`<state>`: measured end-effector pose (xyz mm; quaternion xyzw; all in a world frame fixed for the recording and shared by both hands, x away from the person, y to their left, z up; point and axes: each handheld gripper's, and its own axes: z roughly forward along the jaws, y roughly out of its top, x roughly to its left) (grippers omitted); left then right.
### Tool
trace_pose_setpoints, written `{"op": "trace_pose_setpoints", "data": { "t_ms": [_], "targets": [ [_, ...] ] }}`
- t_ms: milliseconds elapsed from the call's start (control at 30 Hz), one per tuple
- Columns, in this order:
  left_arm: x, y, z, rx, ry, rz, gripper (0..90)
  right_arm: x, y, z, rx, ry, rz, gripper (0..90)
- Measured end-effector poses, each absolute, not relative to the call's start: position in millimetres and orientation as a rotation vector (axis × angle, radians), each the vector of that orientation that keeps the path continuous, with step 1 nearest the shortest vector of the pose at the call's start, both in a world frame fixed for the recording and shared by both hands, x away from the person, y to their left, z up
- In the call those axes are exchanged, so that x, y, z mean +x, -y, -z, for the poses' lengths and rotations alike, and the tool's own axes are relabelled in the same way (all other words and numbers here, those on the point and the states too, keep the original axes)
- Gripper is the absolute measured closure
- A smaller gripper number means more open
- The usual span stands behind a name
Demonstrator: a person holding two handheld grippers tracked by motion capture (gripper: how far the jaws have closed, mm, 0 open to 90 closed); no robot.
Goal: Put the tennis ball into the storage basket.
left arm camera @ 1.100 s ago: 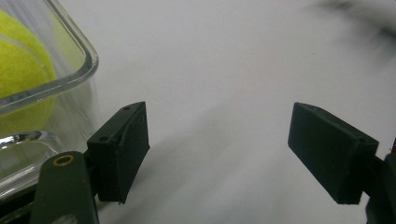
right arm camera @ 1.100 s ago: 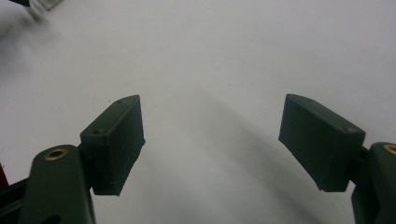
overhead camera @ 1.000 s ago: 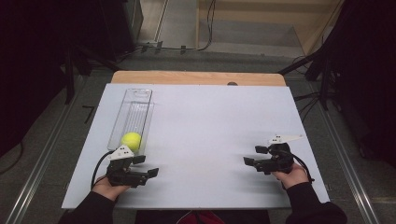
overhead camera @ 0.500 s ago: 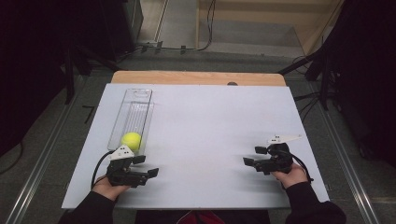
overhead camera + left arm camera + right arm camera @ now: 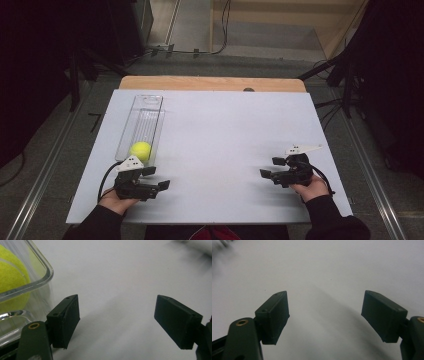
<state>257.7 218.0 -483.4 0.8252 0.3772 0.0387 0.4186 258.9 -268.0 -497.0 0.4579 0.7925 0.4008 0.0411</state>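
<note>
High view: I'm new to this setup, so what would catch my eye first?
The yellow-green tennis ball stands out, sitting at the near end of a long clear plastic container on the white table's left side. Near the front edge, the left gripper rests beside that container and the right gripper opposite, both open and empty.

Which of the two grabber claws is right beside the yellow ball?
The left gripper. It rests just in front of the clear tray's near end, where the yellow ball sits. The right gripper lies far across the white table, beside nothing.
</note>
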Motion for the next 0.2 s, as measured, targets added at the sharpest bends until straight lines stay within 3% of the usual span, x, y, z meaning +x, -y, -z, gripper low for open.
{"op": "trace_pose_setpoints", "data": {
  "t_ms": [200],
  "targets": [
    [257.8,-217.7,483.4,2.068,-0.947,-0.095,21.1,259.9,268.0,498.6,1.425,-2.421,-1.185,19.2]
  ]
}}
